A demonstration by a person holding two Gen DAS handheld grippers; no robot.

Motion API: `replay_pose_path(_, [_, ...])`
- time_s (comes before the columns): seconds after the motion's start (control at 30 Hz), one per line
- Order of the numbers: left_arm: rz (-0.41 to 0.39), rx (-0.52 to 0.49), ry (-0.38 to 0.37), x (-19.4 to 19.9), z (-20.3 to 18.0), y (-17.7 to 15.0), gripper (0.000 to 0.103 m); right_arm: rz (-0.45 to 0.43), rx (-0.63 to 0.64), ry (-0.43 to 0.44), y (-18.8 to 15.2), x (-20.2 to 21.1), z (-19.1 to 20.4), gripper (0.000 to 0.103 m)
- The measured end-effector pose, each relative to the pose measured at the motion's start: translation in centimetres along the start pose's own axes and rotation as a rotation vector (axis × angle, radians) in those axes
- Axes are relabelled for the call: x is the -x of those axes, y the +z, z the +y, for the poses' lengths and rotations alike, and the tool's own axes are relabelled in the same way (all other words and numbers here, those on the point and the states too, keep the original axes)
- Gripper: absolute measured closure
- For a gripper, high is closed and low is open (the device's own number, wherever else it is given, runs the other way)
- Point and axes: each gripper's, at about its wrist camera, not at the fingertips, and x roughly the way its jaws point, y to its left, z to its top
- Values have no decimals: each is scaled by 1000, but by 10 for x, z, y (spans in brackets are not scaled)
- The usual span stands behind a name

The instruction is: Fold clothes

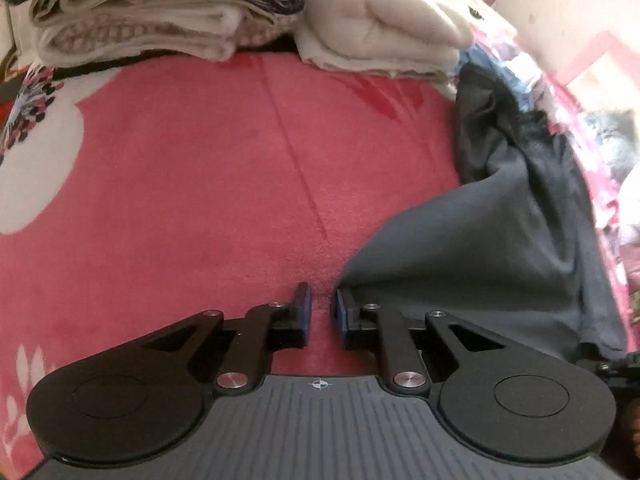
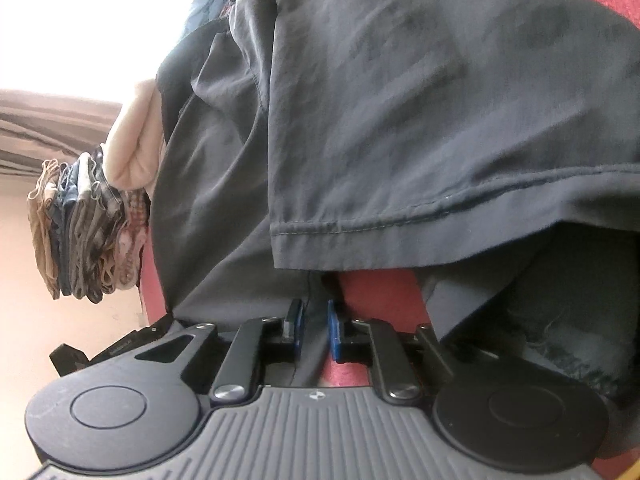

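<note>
While the pink floral blanket (image 1: 180,184) covers the whole bed and takes up most of the left wrist view, the dark grey garment (image 1: 500,240) lies on it at the right side, partly bunched, one edge reaching in toward the left gripper.

Behind it, at the far edge of the blanket: a stack of folded clothes (image 1: 132,20), and beside that a cream folded bundle (image 1: 384,36). Both sit well apart from the work area.

Right wrist view: garment fills the frame, a stitched hem (image 2: 440,216) folded over a lower layer, pink blanket showing beneath.

Left gripper (image 1: 320,312): fingers slightly apart, narrow gap, only blanket between them. Garment edge just beside the right-hand finger, not gripped.

Right gripper (image 2: 316,328): fingers nearly together, a thin fold of grey cloth running between the blue pads, so it looks pinched. Whether one layer or two is caught, cannot tell.

Risks, as judged:
- Left side unheld; a pull by the right alone would drag and bunch the cloth rather than fold it.
- The right pinch is near the edge and thin; slippery fabric may slide out under tension.
- Closing the left fingers low could catch blanket pile along with the garment.
</note>
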Motion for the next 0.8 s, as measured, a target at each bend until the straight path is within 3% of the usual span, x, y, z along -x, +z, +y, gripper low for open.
replay_pose_path(0.1, [-2,28,-16,11,6,-2,73,10,-5,5,0,-3,2,88])
replay_pose_path(0.2, [54,64,-49,24,21,-8,67,36,-10,17,-1,-4,5,85])
replay_pose_path(0.3, [106,139,-156,30,21,-19,53,82,-34,37,-7,-6,6,78])
replay_pose_path(0.4, [109,171,-252,36,7,-35,42,129,-70,58,-16,-11,5,73])
replay_pose_path(0.47, [111,181,-295,33,-4,-42,40,167,-101,77,-22,-17,4,71])
replay_pose_path(0.7, [121,312,-319,14,-20,-46,39,248,-161,121,-38,-40,2,68])
replay_pose_path(0.8, [102,324,-292,10,-23,-50,49,270,-169,134,-45,-47,0,68])
